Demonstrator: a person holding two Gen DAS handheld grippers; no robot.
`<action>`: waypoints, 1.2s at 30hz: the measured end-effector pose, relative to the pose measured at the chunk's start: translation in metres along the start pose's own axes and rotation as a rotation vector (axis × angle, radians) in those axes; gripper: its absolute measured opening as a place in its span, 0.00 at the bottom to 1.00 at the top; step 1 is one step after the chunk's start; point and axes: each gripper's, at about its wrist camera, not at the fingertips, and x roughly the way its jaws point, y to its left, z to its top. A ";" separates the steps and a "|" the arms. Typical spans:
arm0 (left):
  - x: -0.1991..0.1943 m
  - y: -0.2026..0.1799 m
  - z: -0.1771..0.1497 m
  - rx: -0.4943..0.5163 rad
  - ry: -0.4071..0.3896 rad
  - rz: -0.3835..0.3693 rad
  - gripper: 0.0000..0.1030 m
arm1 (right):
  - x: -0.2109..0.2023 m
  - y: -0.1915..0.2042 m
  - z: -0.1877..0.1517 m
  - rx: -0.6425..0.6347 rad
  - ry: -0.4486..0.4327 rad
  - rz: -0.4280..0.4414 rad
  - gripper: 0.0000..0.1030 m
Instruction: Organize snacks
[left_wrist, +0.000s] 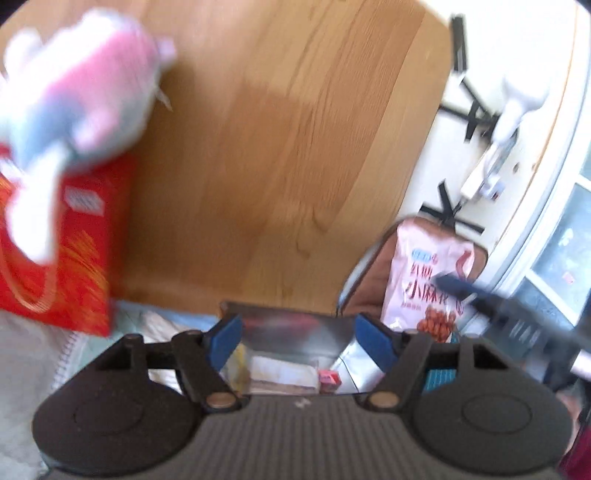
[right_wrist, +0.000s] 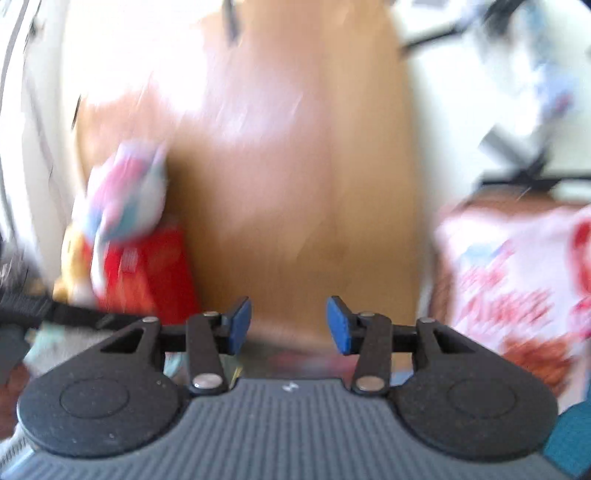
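In the left wrist view my left gripper (left_wrist: 299, 343) is open and hangs over the mouth of a silver-lined bag (left_wrist: 295, 323). Nothing is pinched between its blue pads (left_wrist: 226, 341). Inside the bag lie a small red carton (left_wrist: 328, 382) and a pale flat packet (left_wrist: 282, 371). A pink snack bag (left_wrist: 424, 284) with red print stands to the right, off the table's edge. The right wrist view is blurred. There my right gripper (right_wrist: 290, 326) is open and empty above the near edge of the wooden table (right_wrist: 295, 192), with the pink snack bag (right_wrist: 517, 288) on its right.
A red gift box (left_wrist: 74, 251) stands at the table's left with a pink and grey plush toy (left_wrist: 77, 92) on top. Both show blurred in the right wrist view as the red box (right_wrist: 151, 273) and the toy (right_wrist: 125, 192). Black frame legs (left_wrist: 476, 114) and a window (left_wrist: 565, 251) are far right.
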 end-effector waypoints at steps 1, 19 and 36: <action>-0.015 -0.001 0.002 0.015 -0.020 0.017 0.70 | -0.015 -0.002 0.011 -0.018 -0.041 -0.035 0.47; -0.130 -0.002 -0.033 0.058 -0.094 0.108 0.79 | -0.210 -0.048 0.095 -0.025 -0.245 -0.202 0.59; -0.081 0.024 -0.129 0.036 0.076 0.073 0.78 | -0.086 0.067 -0.152 -0.124 0.319 0.225 0.40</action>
